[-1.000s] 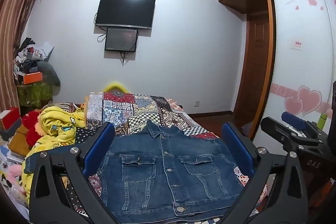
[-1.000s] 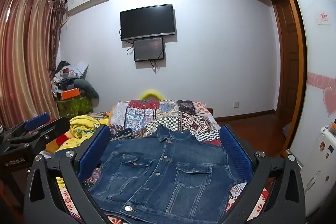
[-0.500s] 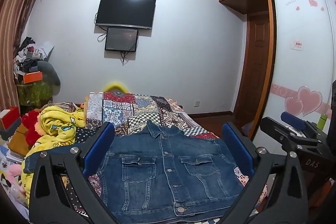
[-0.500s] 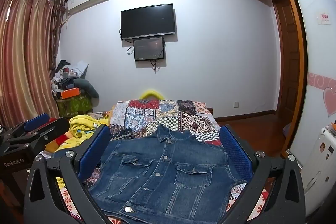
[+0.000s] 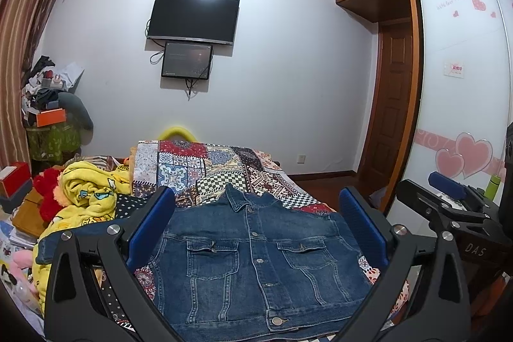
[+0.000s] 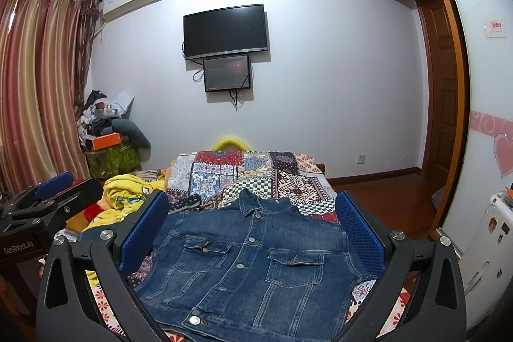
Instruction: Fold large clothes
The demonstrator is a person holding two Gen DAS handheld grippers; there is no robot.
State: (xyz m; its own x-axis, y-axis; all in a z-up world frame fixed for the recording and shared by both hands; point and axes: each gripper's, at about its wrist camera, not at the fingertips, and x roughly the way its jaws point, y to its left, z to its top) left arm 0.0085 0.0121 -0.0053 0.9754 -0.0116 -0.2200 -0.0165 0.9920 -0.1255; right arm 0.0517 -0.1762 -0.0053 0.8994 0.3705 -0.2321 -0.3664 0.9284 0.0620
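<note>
Fingers (image 5: 150, 226) of both grippers spread wide (gripping nothing) above denim jacket (image 5: 256, 262) lying buttoned across bed's (image 5: 205, 162) near edge.

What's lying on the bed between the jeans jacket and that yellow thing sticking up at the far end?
Only the patchwork quilt fills the stretch between the denim jacket and the yellow thing, clearest in the right wrist view.

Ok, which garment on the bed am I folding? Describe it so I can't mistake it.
Look at the bed under the wall TV, covered by a patchwork quilt. At its near end lies the denim jacket, front up, buttoned. It is plain dark blue with metal buttons, unlike the yellow cartoon blanket bunched at its left.
</note>
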